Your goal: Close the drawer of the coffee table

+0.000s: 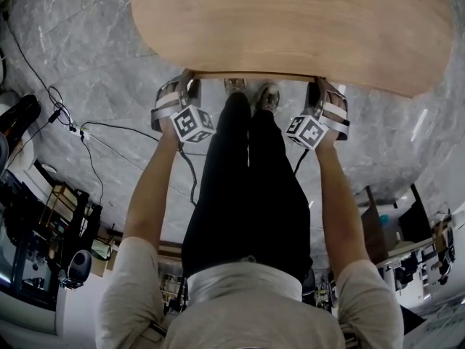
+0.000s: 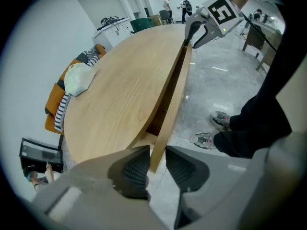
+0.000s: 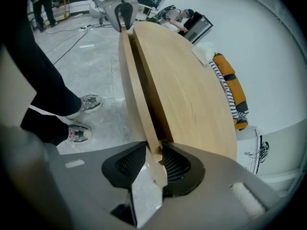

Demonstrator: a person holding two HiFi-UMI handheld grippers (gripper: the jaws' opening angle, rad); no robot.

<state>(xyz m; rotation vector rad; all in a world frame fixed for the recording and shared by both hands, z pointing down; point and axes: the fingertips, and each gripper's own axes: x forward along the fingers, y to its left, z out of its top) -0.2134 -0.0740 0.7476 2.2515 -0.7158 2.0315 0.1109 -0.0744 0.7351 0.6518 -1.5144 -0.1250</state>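
Observation:
The oval wooden coffee table top (image 1: 290, 20) fills the upper head view. Its drawer front (image 1: 251, 76) shows as a thin strip under the near edge, standing slightly out from the table. My left gripper (image 1: 185, 78) is at the strip's left end and my right gripper (image 1: 320, 86) at its right end. In the left gripper view the drawer front (image 2: 172, 99) ends between the left gripper (image 2: 157, 164) jaws, which are open. In the right gripper view the drawer front (image 3: 134, 90) passes between the right gripper (image 3: 153, 162) jaws, which are open, with floor showing beside one pad.
The person's legs (image 1: 247, 187) and shoes (image 1: 265, 97) stand between the two grippers by the drawer. Cables (image 1: 94, 133) run over the marble floor at left. A white bundle (image 2: 79, 78) lies on the far tabletop, with an orange cushion and striped cloth (image 3: 230, 90) beyond.

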